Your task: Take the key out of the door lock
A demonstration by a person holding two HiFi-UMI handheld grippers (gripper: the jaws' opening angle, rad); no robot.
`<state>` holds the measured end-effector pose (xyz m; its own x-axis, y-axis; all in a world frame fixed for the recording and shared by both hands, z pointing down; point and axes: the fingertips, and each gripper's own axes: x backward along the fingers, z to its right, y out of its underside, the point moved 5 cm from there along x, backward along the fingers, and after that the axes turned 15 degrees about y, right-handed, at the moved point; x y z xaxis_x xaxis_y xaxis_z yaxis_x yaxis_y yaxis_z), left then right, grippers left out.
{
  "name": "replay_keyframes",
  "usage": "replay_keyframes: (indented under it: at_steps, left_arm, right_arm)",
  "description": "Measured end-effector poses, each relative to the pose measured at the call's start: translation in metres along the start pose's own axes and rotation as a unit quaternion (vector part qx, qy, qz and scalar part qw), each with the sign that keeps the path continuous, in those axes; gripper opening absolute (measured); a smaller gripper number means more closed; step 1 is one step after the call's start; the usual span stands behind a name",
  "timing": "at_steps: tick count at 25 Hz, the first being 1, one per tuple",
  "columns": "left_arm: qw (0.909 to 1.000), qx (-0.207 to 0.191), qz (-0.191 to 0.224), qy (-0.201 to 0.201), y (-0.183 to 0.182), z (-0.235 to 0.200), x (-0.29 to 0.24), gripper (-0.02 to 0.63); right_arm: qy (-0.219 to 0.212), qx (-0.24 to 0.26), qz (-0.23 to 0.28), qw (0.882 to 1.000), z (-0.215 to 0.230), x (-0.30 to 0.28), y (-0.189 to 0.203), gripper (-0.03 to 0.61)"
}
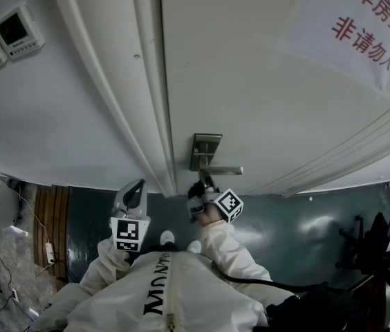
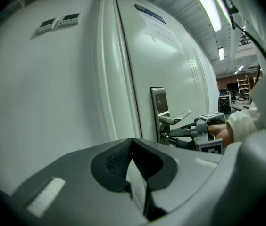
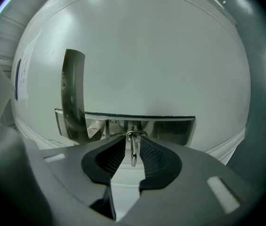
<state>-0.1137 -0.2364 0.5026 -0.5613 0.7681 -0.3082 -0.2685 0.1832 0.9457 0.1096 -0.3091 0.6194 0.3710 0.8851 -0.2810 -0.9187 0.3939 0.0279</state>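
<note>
A silver key (image 3: 133, 149) hangs edge-on from the keyhole in the steel lock plate (image 3: 170, 128) of a white door (image 1: 264, 81), just under the lever handle (image 3: 72, 93). My right gripper (image 3: 133, 144) is at the plate with the key between its black pads; a thin gap shows on each side, so the pads do not press it. In the head view that gripper (image 1: 202, 184) sits below the handle (image 1: 224, 170). My left gripper (image 1: 134, 189) is held back near the door frame, its tips together and holding nothing. Its view shows the right gripper (image 2: 171, 136) at the lock.
Two wall control panels (image 1: 16, 30) sit left of the door frame (image 1: 140, 81). A paper notice with red characters (image 1: 371, 19) is stuck on the door. The person wears a white suit (image 1: 167, 289). Dark equipment (image 1: 375, 247) stands on the floor at right.
</note>
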Motion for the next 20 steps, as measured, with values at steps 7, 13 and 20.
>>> replay_keyframes:
  at_steps: [7,13,20]
  left_arm:
    - [1.0,-0.001,-0.001,0.0,0.0002,-0.0003,-0.0011,0.0]
    - [1.0,-0.001,0.0,0.001,-0.0005,0.0003,-0.003,0.0]
    - [1.0,-0.002,0.0,0.003,-0.0008,0.0017,-0.0042,0.0]
  right_arm:
    - [0.001,-0.007,-0.003,1.0,0.0018,-0.004,0.0,0.028]
    - [0.006,-0.007,-0.009,1.0,0.0013,-0.004,0.0006,0.017]
    - [-0.003,-0.011,-0.012,1.0,0.001,-0.0053,0.0003,0.018]
